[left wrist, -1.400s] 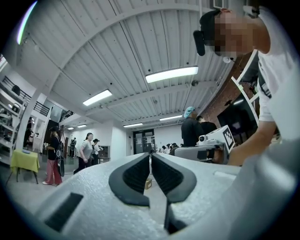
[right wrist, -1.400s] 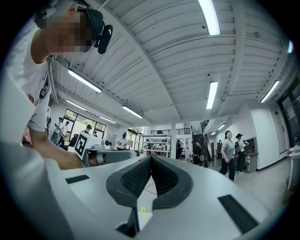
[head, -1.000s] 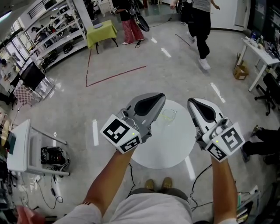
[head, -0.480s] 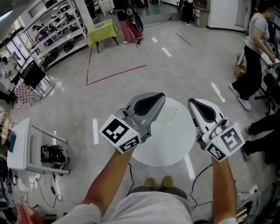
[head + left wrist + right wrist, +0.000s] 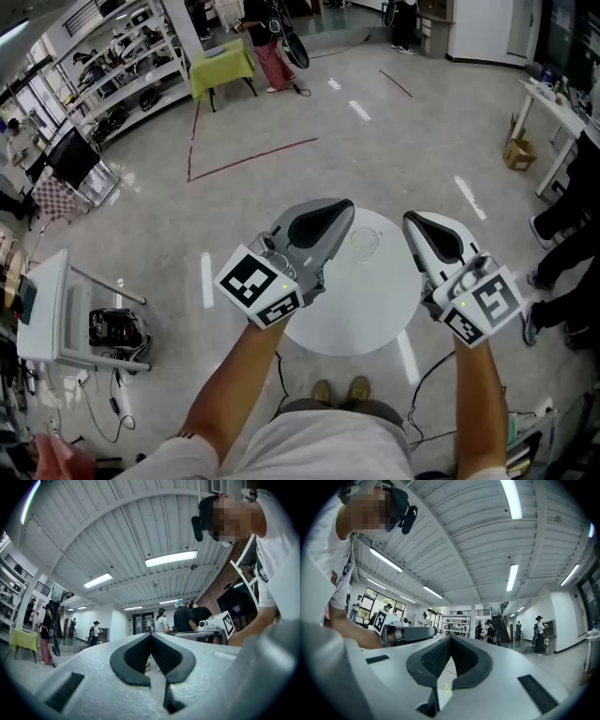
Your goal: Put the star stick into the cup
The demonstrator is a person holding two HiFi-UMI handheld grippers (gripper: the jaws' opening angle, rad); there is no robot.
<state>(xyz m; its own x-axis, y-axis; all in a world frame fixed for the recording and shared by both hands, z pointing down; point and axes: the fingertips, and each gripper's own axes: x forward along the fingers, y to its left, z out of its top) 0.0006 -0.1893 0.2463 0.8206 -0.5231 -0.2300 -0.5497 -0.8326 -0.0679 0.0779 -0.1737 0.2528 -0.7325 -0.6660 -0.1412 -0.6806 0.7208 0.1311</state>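
Two closed tools, left gripper (image 5: 343,208), right gripper (image 5: 411,221), faint clear cup (image 5: 364,245) between

Round white table (image 5: 361,314) right below me, my landmark. Glossy grey floor (image 5: 281,202) all round it. Beyond table: red tape line (image 5: 253,157), then yellow-green table (image 5: 220,66) far back-left, metal shelving (image 5: 122,70) further left. Far right of table: white desk (image 5: 561,108), cardboard box (image 5: 517,153). Above table, ribbed white ceiling (image 5: 117,536) and long strip lights (image 5: 171,558).
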